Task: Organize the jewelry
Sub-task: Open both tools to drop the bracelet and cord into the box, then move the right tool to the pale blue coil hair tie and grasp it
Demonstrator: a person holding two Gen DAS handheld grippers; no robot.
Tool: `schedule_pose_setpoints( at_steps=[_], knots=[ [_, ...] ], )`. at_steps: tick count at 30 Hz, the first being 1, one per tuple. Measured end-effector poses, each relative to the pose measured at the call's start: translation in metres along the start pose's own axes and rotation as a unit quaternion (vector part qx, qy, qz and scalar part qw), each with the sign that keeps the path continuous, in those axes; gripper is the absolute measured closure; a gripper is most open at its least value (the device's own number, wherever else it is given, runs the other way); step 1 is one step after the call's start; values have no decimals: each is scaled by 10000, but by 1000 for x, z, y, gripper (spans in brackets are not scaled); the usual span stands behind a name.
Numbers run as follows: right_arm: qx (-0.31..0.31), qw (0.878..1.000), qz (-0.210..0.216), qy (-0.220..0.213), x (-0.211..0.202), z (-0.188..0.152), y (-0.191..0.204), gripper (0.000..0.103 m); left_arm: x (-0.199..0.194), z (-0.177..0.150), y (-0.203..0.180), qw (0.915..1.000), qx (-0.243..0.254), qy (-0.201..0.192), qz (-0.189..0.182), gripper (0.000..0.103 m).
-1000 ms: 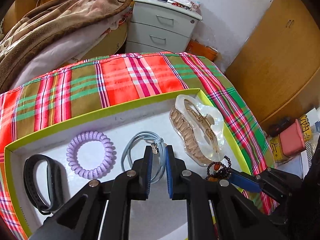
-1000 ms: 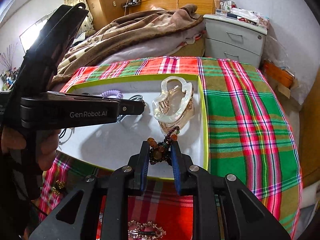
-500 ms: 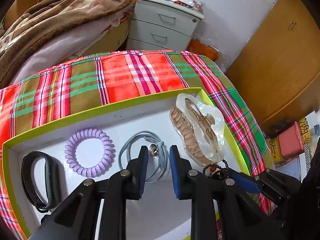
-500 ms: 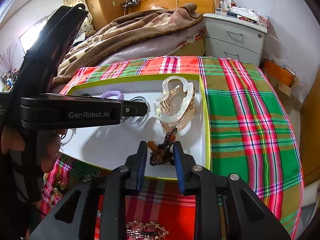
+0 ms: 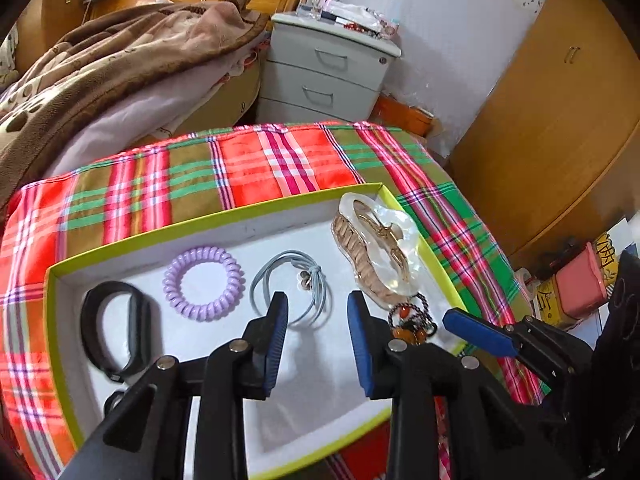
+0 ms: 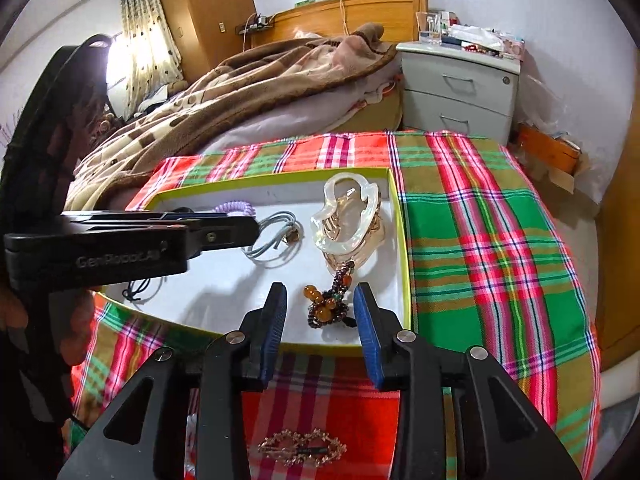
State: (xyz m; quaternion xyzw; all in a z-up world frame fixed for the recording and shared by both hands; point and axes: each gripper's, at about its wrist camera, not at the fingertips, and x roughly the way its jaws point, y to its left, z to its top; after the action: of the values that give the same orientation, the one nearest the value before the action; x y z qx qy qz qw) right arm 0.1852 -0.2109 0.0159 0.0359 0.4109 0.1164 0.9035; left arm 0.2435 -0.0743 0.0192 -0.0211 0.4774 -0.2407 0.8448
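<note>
- The right gripper [image 6: 320, 304] has its fingers apart, empty, on both sides of the beaded bracelet [image 6: 328, 304].
- The bracelet lies in the white tray [image 6: 276, 190], touching the hair claw [image 6: 348, 220].
- The left gripper [image 5: 318, 312] is spread wide too, above the grey cord [image 5: 290, 284].

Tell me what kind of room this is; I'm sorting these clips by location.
Most likely a bedroom in a home: a bed with a wooden headboard and a rumpled brown blanket, a grey drawer nightstand beside it, and a wooden wardrobe.
</note>
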Motion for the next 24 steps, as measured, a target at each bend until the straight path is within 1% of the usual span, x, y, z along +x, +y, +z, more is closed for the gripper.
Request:
schedule_pose_setpoints(
  at_steps=[4,13,20,24],
  knots=[
    [16,9999,33,-105,-12,-5,3,66,-19,-10,4,9998,-73,-149,51,70],
    [81,9996,230,-167,-27,-20,12,65,-56,-42,15,9985,-308,-429,159,69],
    [97,9993,343,-107,-38,-40,22,65,-75,-73,31,9964,-600,-525,289,69],
    [105,9994,334,-13,-43,-56,27,65,-84,-93,36,9950,-718,-570,383,69]
  ],
)
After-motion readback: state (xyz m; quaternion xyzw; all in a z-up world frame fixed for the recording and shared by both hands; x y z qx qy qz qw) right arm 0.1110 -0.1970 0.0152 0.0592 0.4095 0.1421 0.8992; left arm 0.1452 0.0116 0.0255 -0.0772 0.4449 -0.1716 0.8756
